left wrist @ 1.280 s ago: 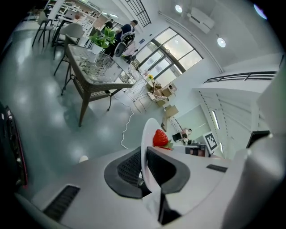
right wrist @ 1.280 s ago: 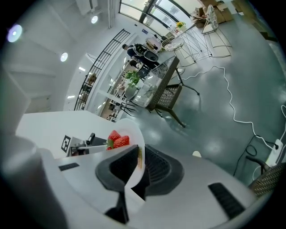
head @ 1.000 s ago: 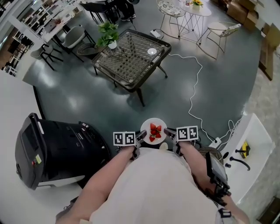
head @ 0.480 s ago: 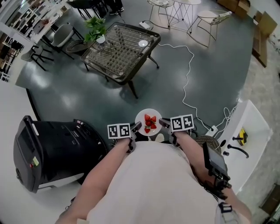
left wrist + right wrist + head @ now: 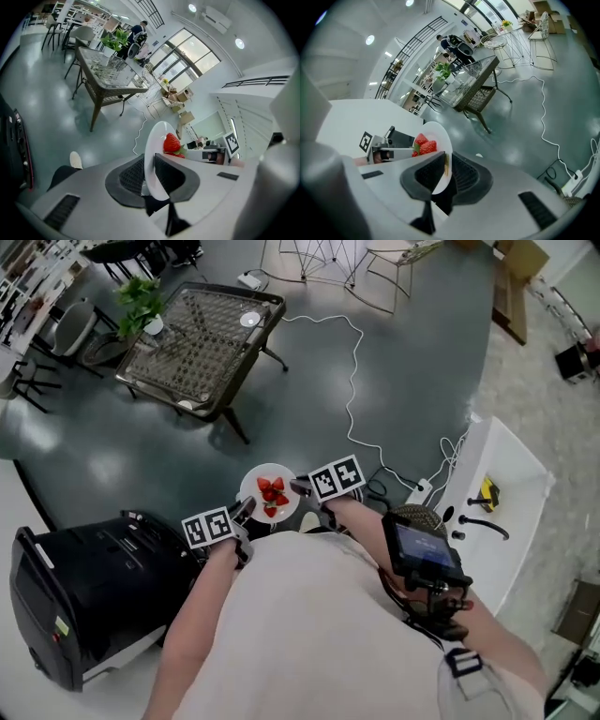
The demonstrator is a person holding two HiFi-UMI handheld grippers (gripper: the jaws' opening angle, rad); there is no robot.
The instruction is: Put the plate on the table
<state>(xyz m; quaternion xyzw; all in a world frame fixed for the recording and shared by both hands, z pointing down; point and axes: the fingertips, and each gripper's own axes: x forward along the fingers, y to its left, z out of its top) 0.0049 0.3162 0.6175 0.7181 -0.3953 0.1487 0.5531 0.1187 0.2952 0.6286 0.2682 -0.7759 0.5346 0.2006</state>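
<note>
At the far left stands the glass-topped wicker table (image 5: 202, 334), with a potted plant (image 5: 141, 298) at its far left corner. Over the last second it has slid from the upper middle of the head view toward the upper left. The view has swung, and the table is now off to the left rather than straight ahead. Near left, a black case (image 5: 84, 587) sits on the grey floor (image 5: 412, 352).

The left gripper (image 5: 242, 512) is clamped on the left rim of the white plate (image 5: 253, 486); its own view shows the rim pinched edge-on between both pads. The plate, with strawberries (image 5: 273, 493) on it, hangs in the air over the floor, well apart from the table. The right gripper (image 5: 300, 488) pinches the opposite rim in the same way.

Further right a white cable (image 5: 352, 381) snakes across the floor, and a white counter (image 5: 511, 484) lies at the right edge.

The two-sided grip has not altered, so the carry looks secure. I judge the plate to be in transit: it has to travel to the far left before it can be set down.
</note>
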